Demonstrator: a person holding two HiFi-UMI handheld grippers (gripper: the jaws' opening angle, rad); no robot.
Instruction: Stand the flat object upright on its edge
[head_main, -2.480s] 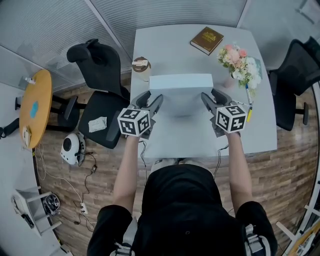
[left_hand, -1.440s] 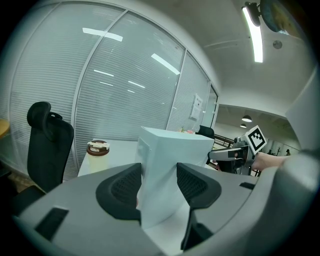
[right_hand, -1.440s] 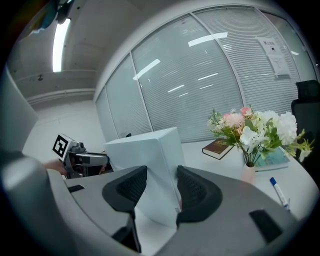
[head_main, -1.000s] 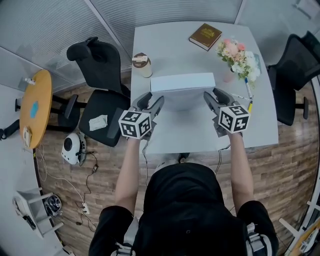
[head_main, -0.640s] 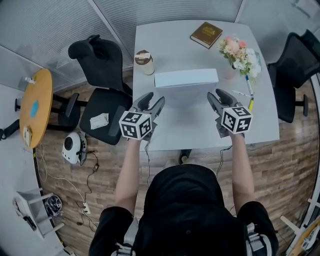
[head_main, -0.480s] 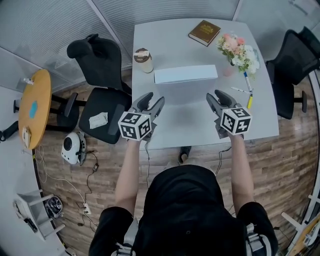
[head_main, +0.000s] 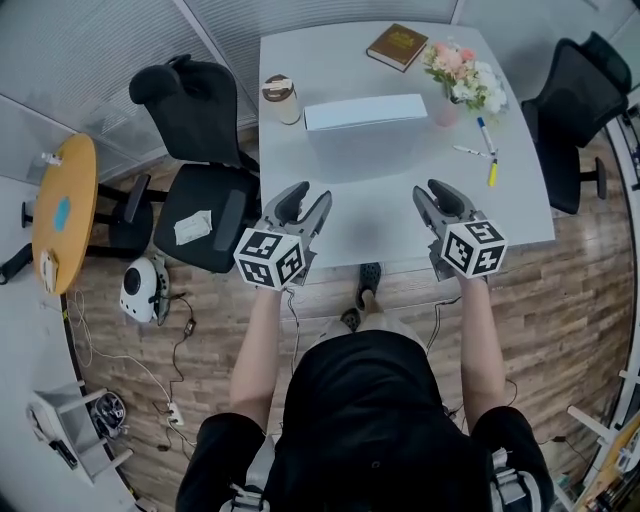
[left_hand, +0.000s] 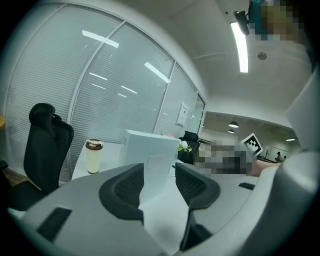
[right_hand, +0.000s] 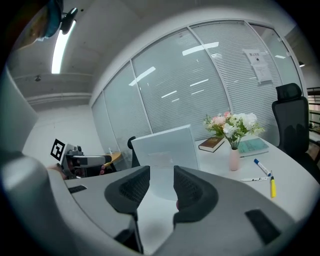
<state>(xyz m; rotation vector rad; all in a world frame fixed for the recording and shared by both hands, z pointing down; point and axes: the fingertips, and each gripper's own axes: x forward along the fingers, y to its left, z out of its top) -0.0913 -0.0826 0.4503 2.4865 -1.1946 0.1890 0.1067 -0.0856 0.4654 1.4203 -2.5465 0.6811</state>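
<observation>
The flat white box (head_main: 365, 112) stands upright on its long edge on the far half of the grey table (head_main: 390, 215), with nothing touching it. My left gripper (head_main: 307, 197) and right gripper (head_main: 433, 195) hover over the near table edge, well short of the box. Both are open, and their jaws have just been closing a little with nothing between them. In the left gripper view the box (left_hand: 150, 150) rises beyond the gripper (left_hand: 159, 172). In the right gripper view the box (right_hand: 162, 147) stands behind the gripper (right_hand: 161, 177).
A lidded cup (head_main: 280, 98) stands left of the box. A brown book (head_main: 398, 46), a vase of flowers (head_main: 460, 75) and pens (head_main: 470, 152) lie at the back right. Black office chairs (head_main: 200, 150) (head_main: 565, 110) flank the table.
Both grippers let go of the box's ends and drew back toward the near table edge. The box stays standing on its edge.
</observation>
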